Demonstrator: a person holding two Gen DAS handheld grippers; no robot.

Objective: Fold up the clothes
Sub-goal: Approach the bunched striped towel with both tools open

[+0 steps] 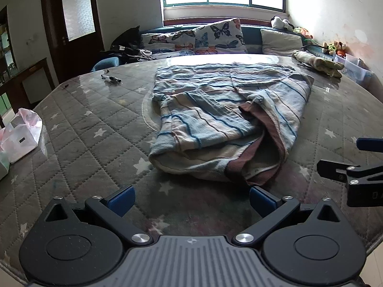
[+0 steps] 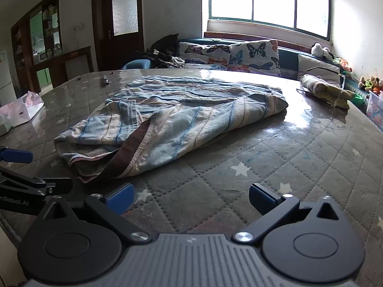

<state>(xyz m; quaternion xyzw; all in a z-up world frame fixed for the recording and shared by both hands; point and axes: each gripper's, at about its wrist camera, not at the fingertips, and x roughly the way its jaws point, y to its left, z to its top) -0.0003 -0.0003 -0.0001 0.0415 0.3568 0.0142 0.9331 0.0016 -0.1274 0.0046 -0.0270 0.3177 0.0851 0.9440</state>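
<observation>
Right now both tools hang back at the near edge of the counter, a round top under a quilted, star-printed cover with a glossy sheet over it. The left hand-held gripper has its blue pads spread wide with nothing between them, and the right hand-held gripper is the same, wide apart and empty.

Just beyond them lies the striped garment, pale blue and cream with a brown band turned outward at its near end. It looks partly doubled over and lumpy, not a tidy fold, so I would say the folding is at an early stage, between grasps.

The next move probably calls for each tool to pinch one near corner of the brown-edged end, low and flat to the counter, taking a single layer only.

Farther off sit a pen, a rolled cloth and butterfly cushions.
</observation>
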